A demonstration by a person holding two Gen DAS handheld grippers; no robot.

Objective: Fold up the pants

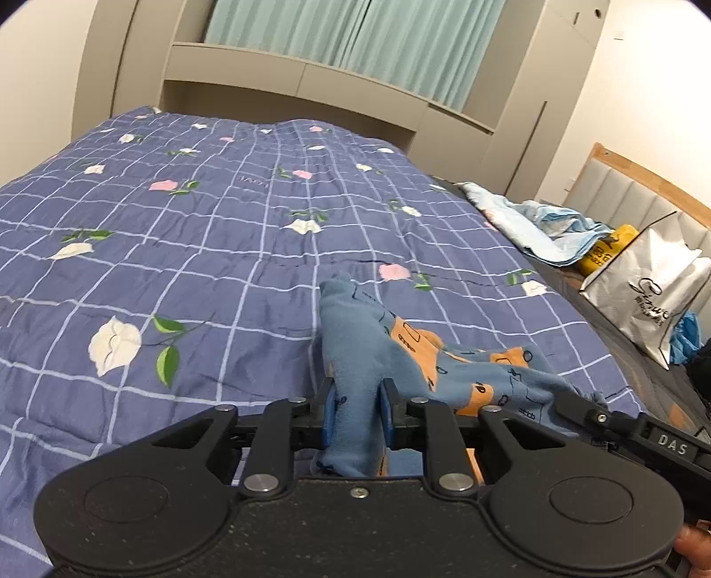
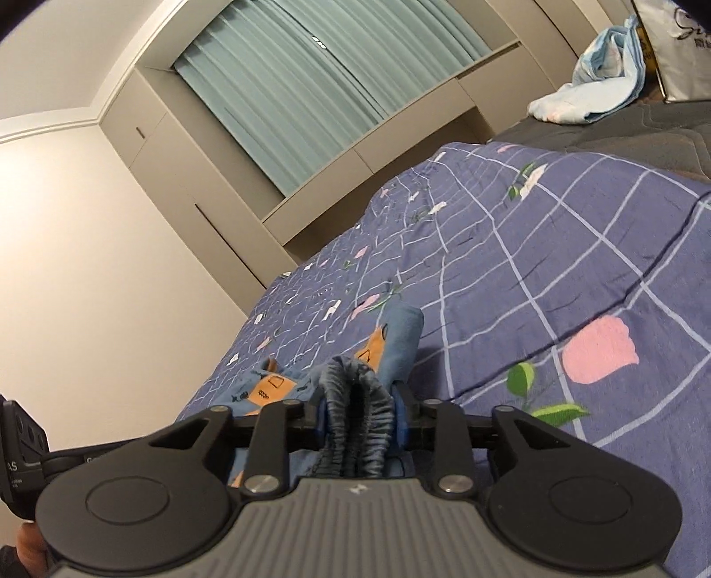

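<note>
Small blue pants (image 1: 355, 329) with orange patches lie bunched on the blue checked flower quilt (image 1: 177, 244) near its front edge. My left gripper (image 1: 359, 400) is shut on a blue fold of a leg, which fills the gap between the blue pads and sticks forward. In the right wrist view my right gripper (image 2: 360, 400) is shut on the gathered grey-blue elastic waistband (image 2: 355, 378); the rest of the pants (image 2: 400, 338) trails ahead onto the quilt (image 2: 577, 266). The two grippers stand close together, with the right one's black body (image 1: 644, 433) at the left view's lower right.
A crumpled light blue cloth (image 1: 533, 226), a yellow packet (image 1: 609, 251) and a silver shopping bag (image 1: 644, 289) lie on the dark mattress to the right, before a padded headboard (image 1: 622, 191). Beige cabinets and green curtains (image 1: 355, 40) stand beyond the bed.
</note>
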